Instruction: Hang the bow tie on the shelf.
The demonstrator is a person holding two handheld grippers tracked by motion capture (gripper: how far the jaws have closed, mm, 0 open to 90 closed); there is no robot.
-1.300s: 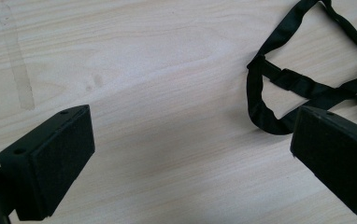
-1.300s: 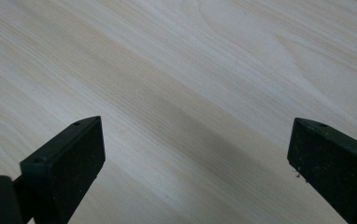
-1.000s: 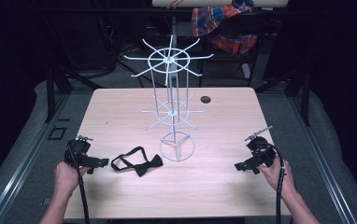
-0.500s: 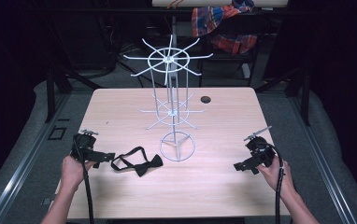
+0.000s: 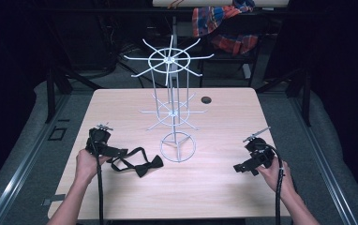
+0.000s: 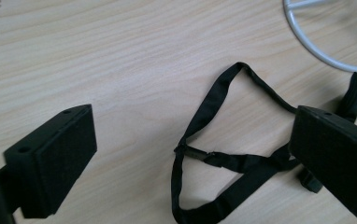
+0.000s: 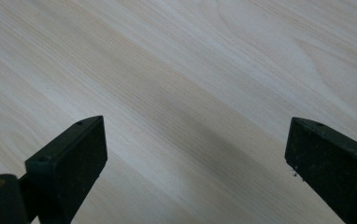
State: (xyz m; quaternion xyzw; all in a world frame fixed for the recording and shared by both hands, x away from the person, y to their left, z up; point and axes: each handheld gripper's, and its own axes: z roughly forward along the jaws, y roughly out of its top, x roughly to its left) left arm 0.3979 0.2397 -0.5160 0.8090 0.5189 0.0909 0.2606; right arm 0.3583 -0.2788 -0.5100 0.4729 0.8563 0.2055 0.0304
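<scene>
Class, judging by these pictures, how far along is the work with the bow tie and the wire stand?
Nothing looks done: the black bow tie with its strap lies flat on the wooden table. In hand: the left gripper, jaws open, straddles the strap. Left: closing on it, lifting it, probably hanging it on the white wire stand, whose arms are bare. The right gripper waits open over bare wood.
</scene>
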